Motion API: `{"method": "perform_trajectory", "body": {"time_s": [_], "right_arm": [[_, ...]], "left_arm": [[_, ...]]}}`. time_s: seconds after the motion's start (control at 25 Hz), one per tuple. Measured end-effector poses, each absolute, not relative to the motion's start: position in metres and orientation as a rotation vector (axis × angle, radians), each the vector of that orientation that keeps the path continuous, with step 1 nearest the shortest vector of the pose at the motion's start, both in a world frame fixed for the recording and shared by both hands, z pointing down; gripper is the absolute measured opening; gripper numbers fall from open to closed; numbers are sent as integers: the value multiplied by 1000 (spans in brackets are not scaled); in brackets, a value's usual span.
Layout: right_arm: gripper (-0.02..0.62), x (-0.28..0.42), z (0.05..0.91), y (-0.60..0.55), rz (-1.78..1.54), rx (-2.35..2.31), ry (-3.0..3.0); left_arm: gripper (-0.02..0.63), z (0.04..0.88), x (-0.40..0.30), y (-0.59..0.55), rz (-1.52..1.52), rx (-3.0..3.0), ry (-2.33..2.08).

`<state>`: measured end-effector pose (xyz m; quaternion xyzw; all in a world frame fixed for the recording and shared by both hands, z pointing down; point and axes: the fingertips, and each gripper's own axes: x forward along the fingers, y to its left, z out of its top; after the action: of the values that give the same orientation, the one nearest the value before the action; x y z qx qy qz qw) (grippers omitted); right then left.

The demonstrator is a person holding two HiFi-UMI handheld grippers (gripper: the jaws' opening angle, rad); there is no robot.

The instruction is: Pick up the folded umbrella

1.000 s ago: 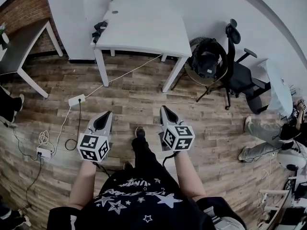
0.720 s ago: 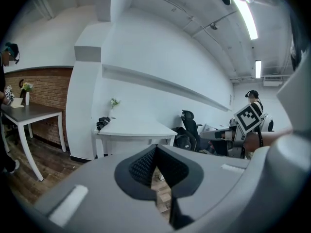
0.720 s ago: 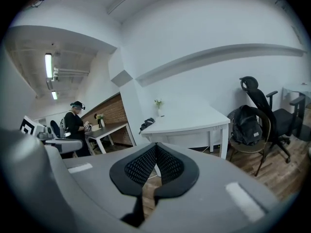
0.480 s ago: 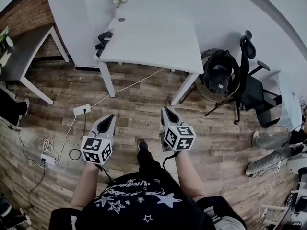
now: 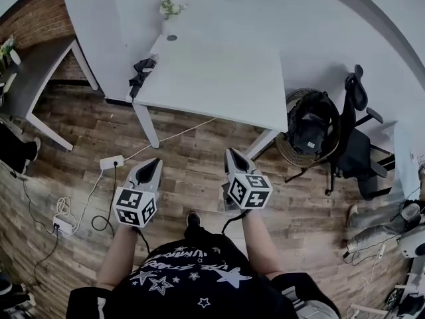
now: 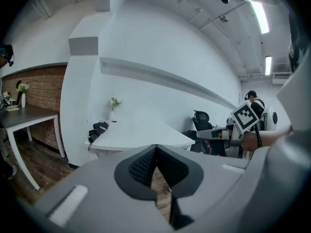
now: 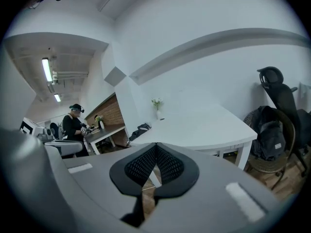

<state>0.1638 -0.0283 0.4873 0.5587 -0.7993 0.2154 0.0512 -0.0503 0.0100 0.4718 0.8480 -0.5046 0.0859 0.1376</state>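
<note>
The folded black umbrella (image 5: 141, 71) lies at the left edge of a white table (image 5: 219, 78), seen also in the left gripper view as a dark bundle, the umbrella (image 6: 97, 129), and small in the right gripper view, the umbrella (image 7: 139, 128). My left gripper (image 5: 154, 162) and right gripper (image 5: 230, 153) are held side by side over the wooden floor, short of the table's near edge. Both are shut with nothing between the jaws: left gripper (image 6: 155, 149), right gripper (image 7: 156, 147).
A small vase with flowers (image 5: 170, 8) stands at the table's far edge. A black office chair (image 5: 355, 138) and a round chair with a backpack (image 5: 311, 128) stand at the right. A power strip and cables (image 5: 109, 161) lie on the floor left. Another desk (image 5: 40, 72) is far left.
Both grippers and the person have moved forward toward the white table; the table and umbrella now sit nearer and larger in the head view. The jaws stay shut.
</note>
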Motion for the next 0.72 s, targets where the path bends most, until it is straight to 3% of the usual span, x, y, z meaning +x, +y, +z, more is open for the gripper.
{"method": "perform_trajectory", "body": {"time_s": [0.72], "right_arm": [[17, 155, 493, -119, 682, 1537, -2542]], "left_arm": [[3, 465, -46, -69, 254, 2341, -1624]]}}
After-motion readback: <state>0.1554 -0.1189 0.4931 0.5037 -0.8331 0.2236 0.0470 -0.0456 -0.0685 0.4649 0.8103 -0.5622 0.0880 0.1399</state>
